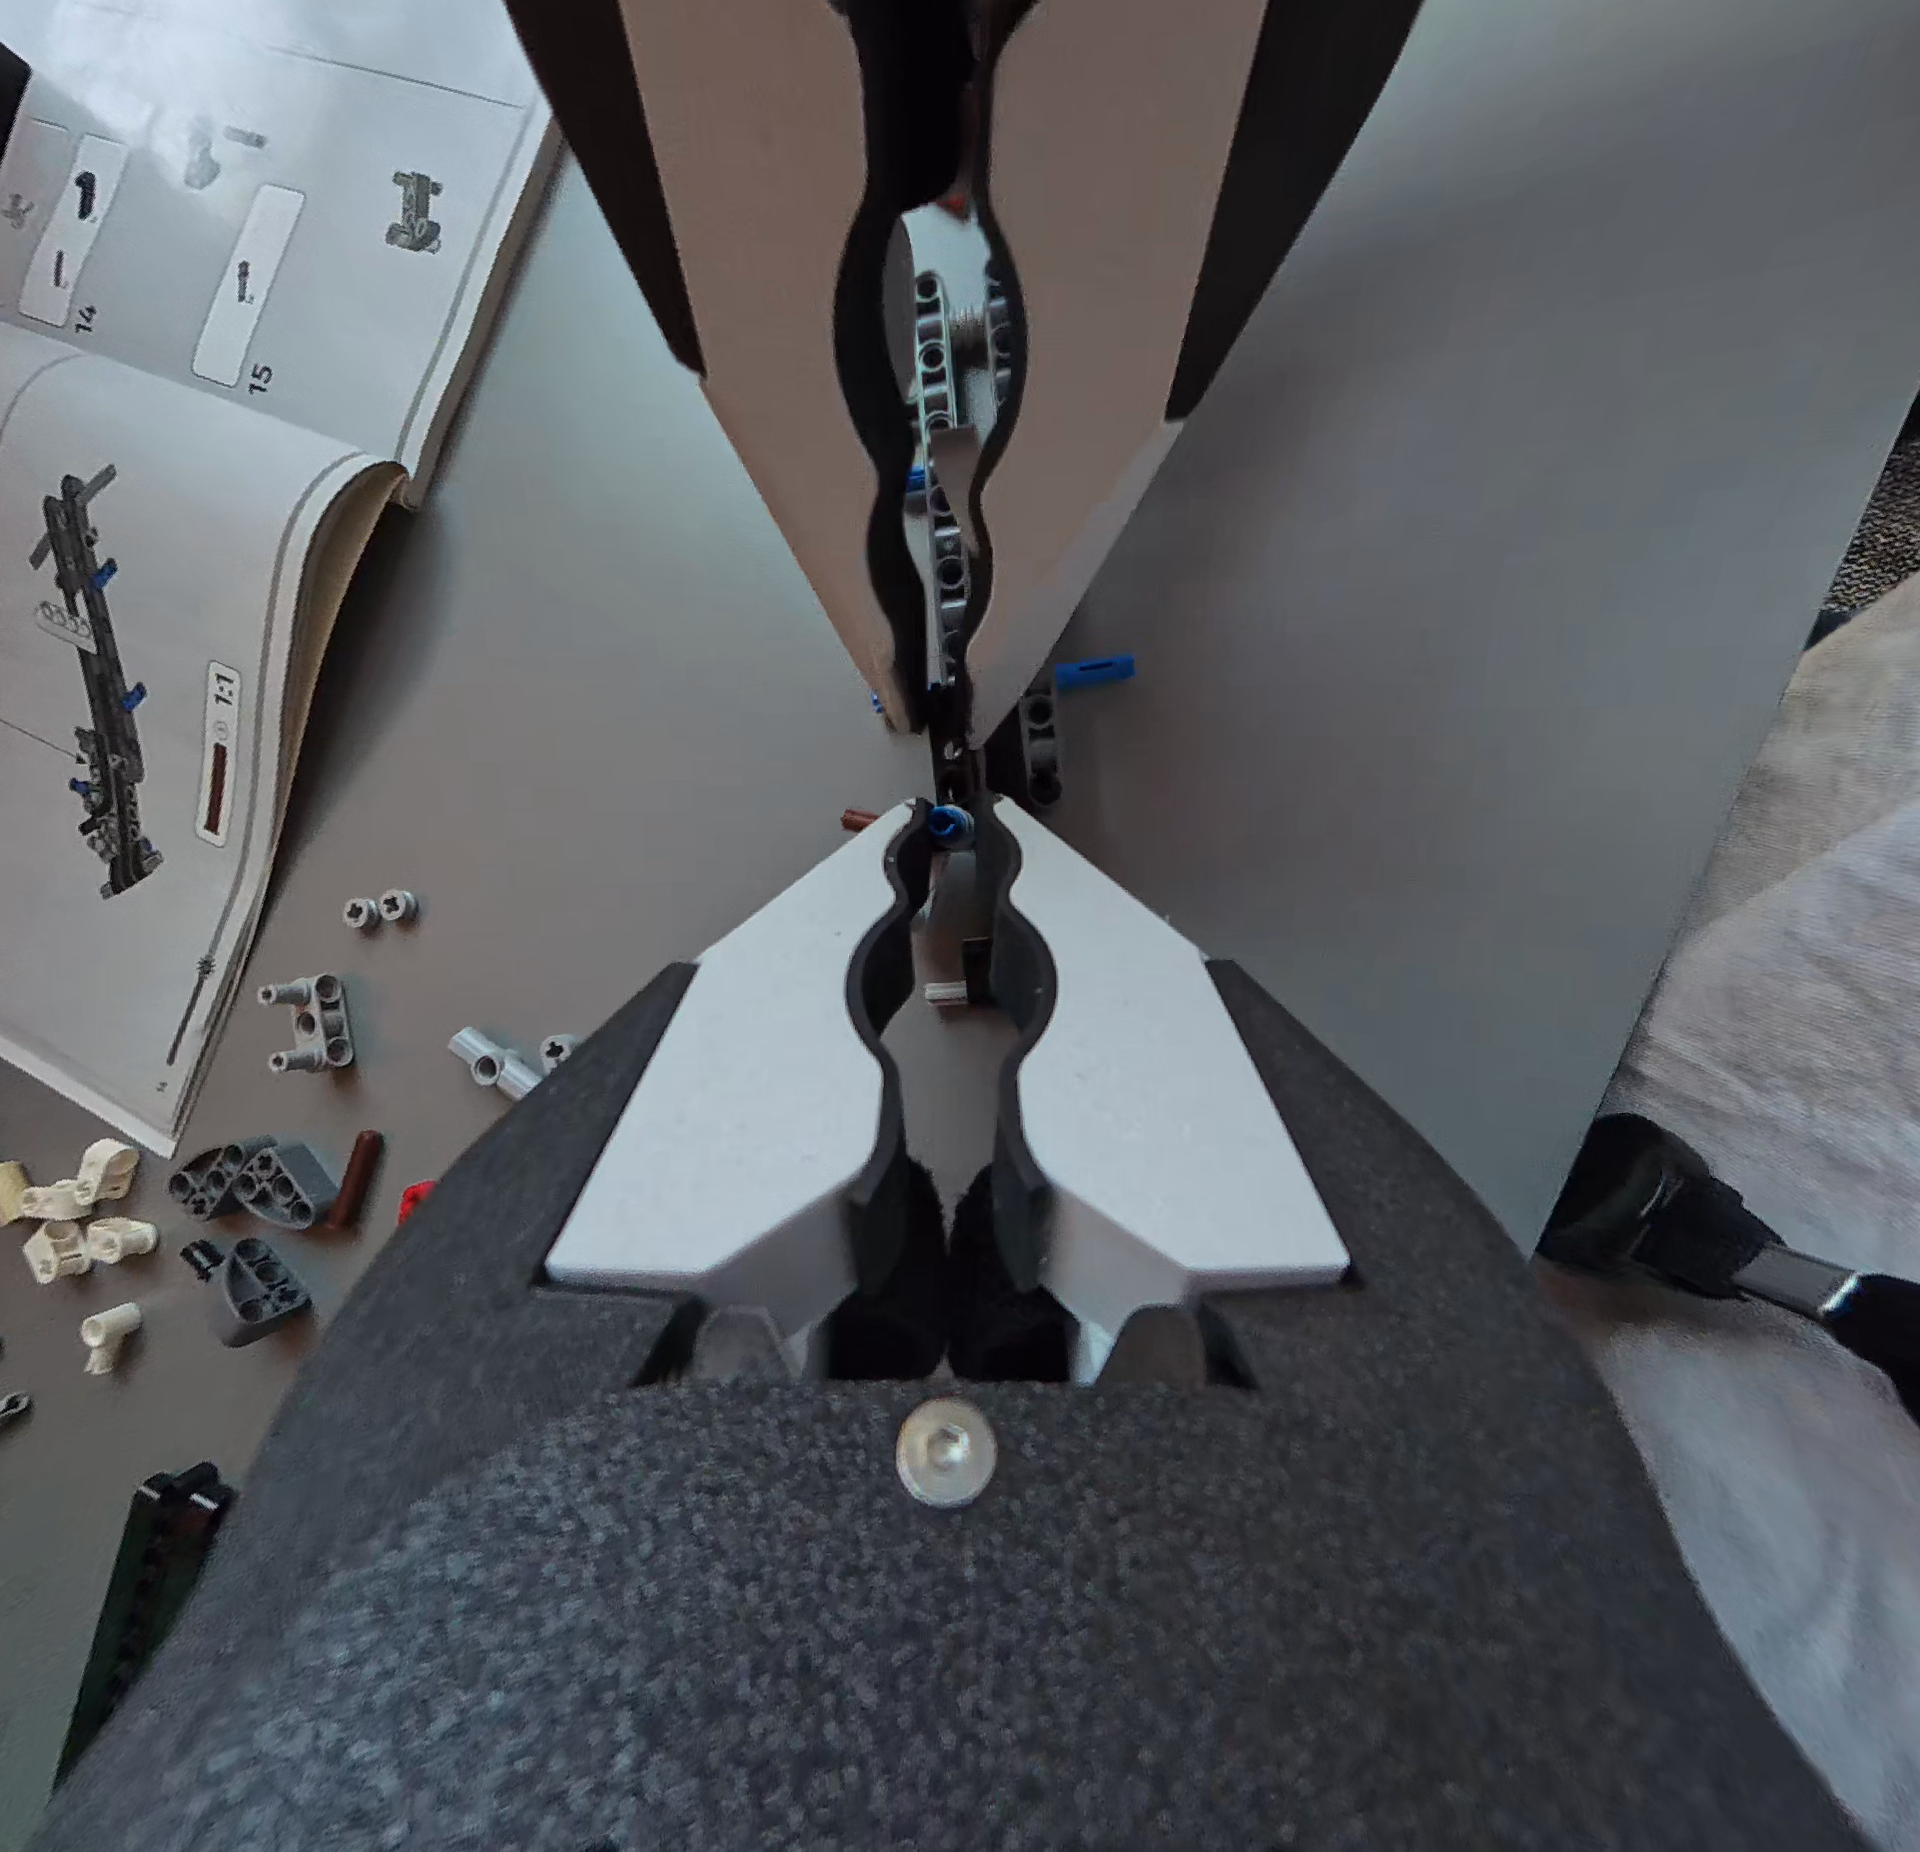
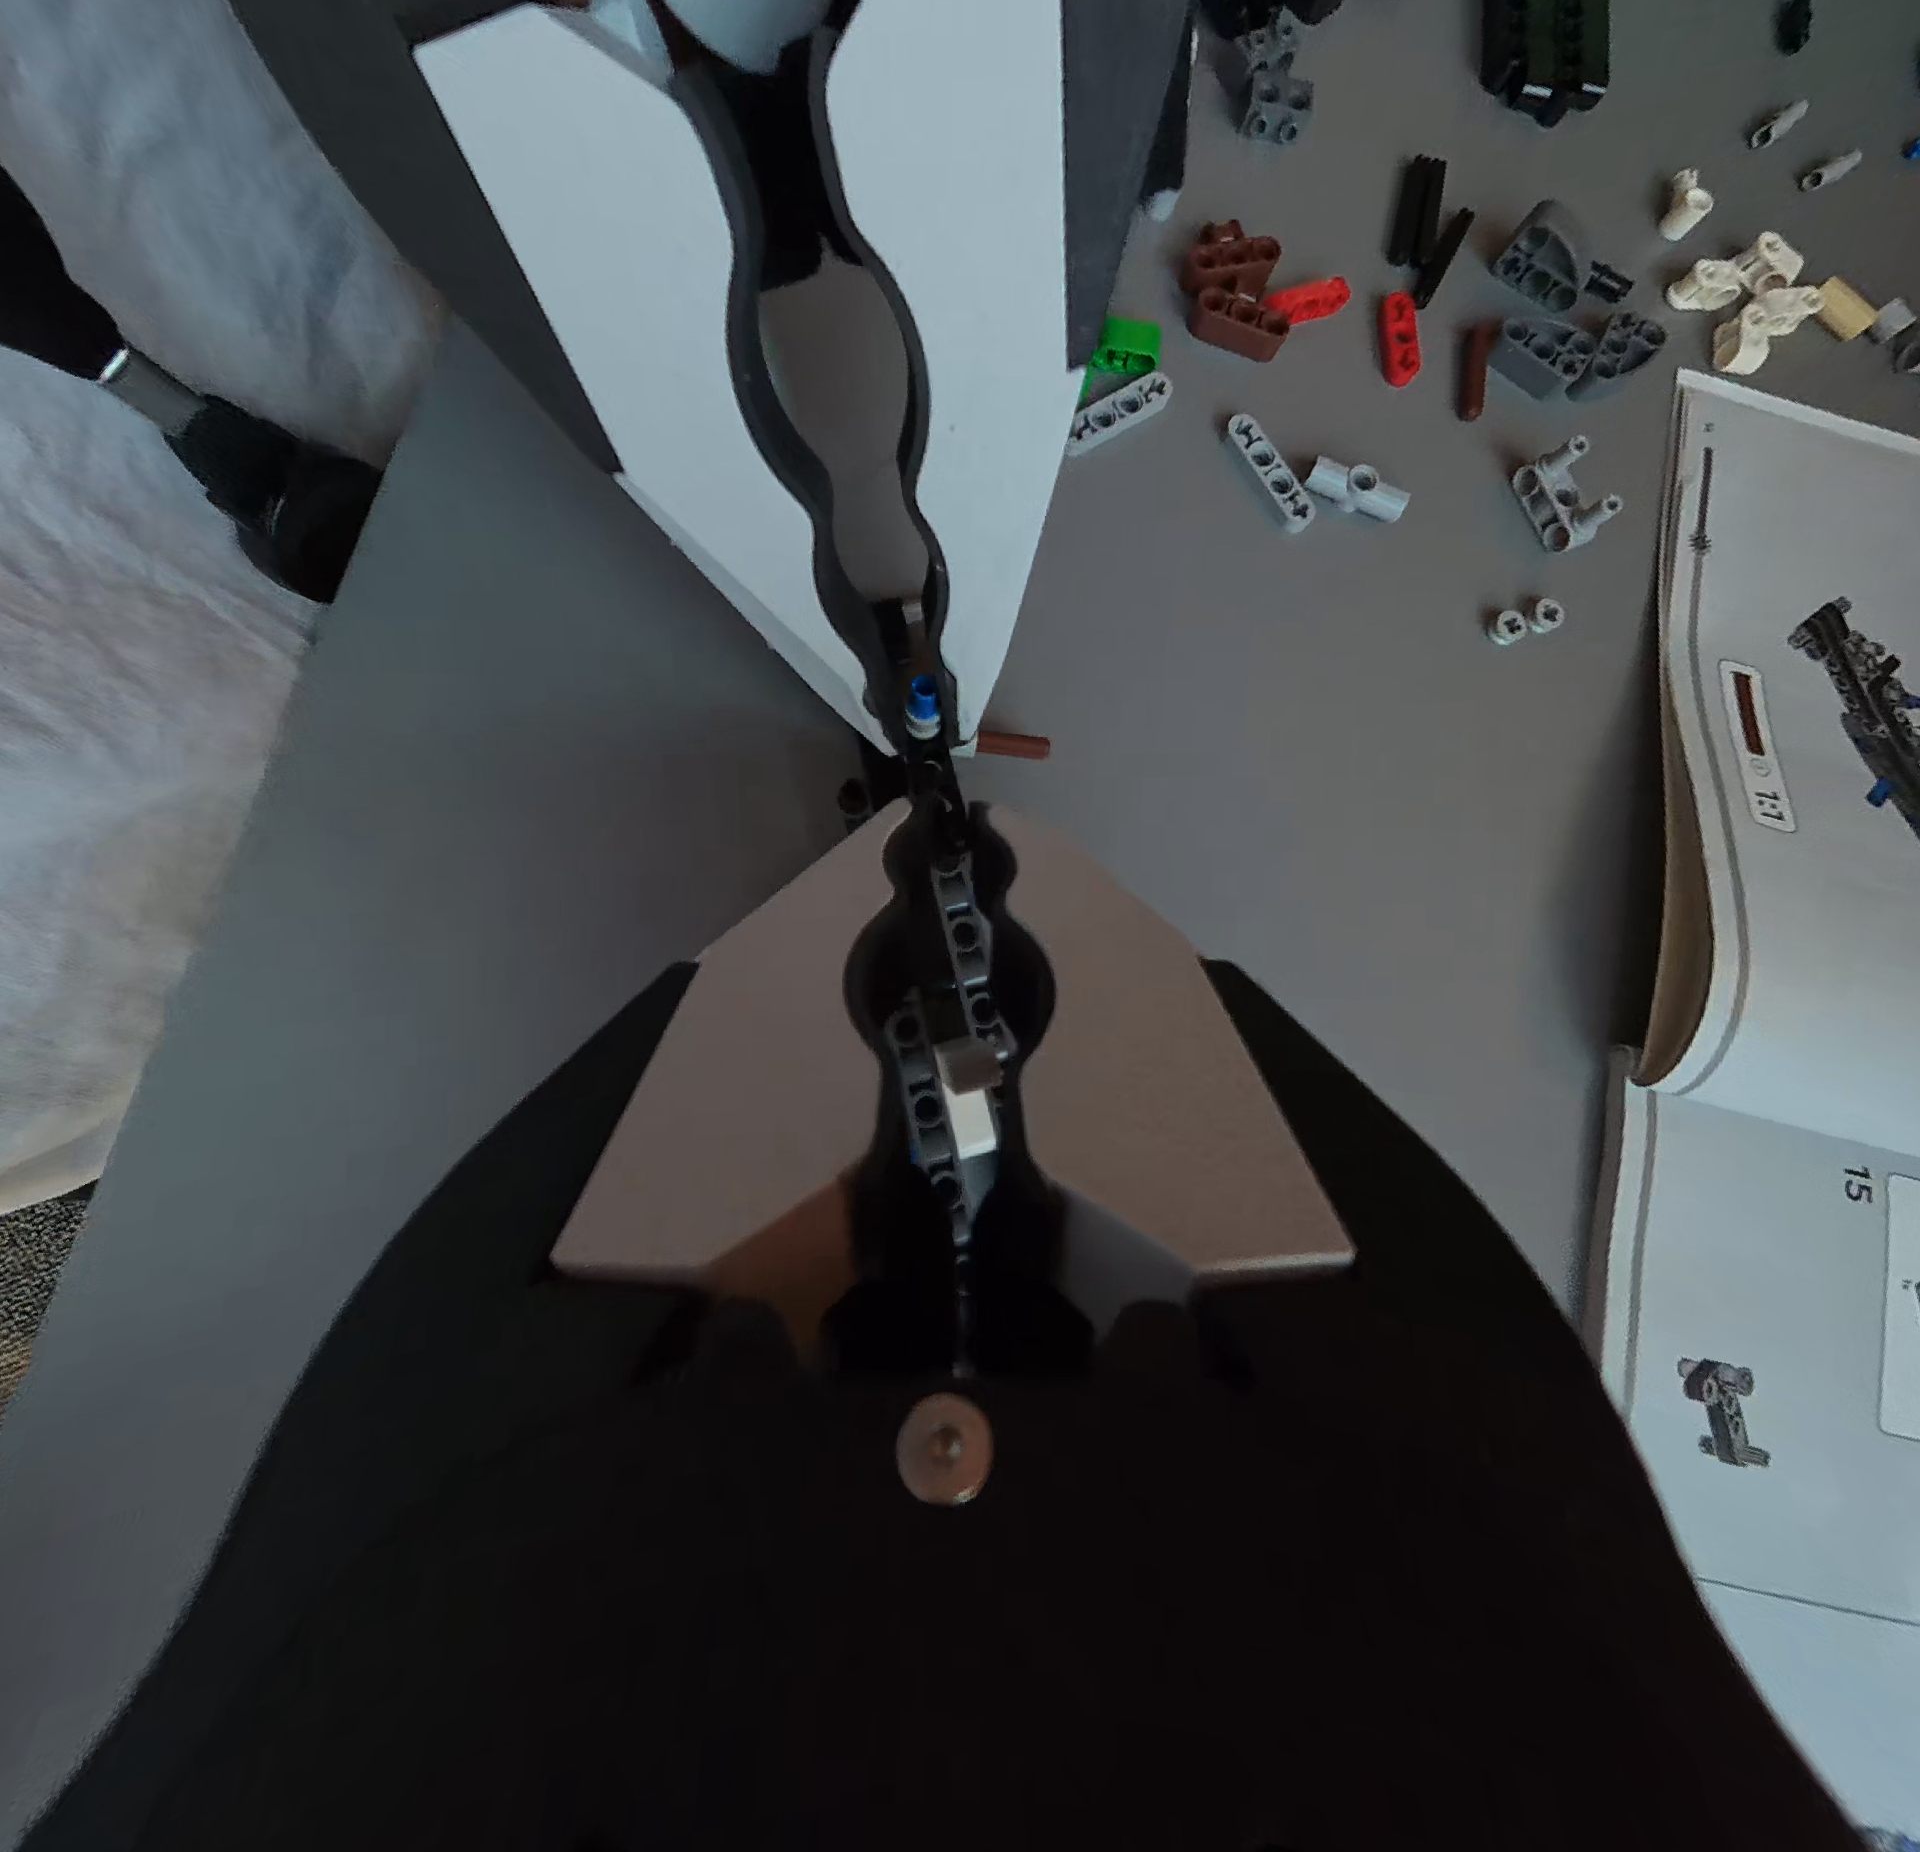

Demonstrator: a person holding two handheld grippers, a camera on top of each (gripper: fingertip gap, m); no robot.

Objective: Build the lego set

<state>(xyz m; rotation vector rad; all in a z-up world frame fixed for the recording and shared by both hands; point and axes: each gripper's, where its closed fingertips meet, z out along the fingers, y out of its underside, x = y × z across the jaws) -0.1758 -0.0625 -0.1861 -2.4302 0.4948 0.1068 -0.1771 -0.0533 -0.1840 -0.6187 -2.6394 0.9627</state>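
Observation:
My left gripper (image 1: 951, 815), with white fingers, is shut on a small blue pin (image 1: 948, 823) at its tips. My right gripper (image 2: 940, 815), with tan fingers, is shut on a long grey and black beam assembly (image 2: 961, 929) that runs along its jaws. The two grippers meet tip to tip above the grey table. The blue pin (image 2: 920, 706) sits at the black end of the assembly (image 1: 940, 368). The right gripper (image 1: 940, 722) comes in from the top of the left wrist view. The left gripper (image 2: 925, 742) comes in from the top of the right wrist view.
An open instruction booklet (image 1: 208, 555) (image 2: 1766, 971) lies beside the work spot. Several loose grey, cream, red and brown pieces (image 2: 1455, 348) (image 1: 260, 1189) lie near it. A brown pin (image 2: 1013, 744) and a blue pin (image 1: 1093, 670) lie under the grippers. Dark beams (image 2: 1548, 26) lie farther off. The grippers are tip to tip, or close to it.

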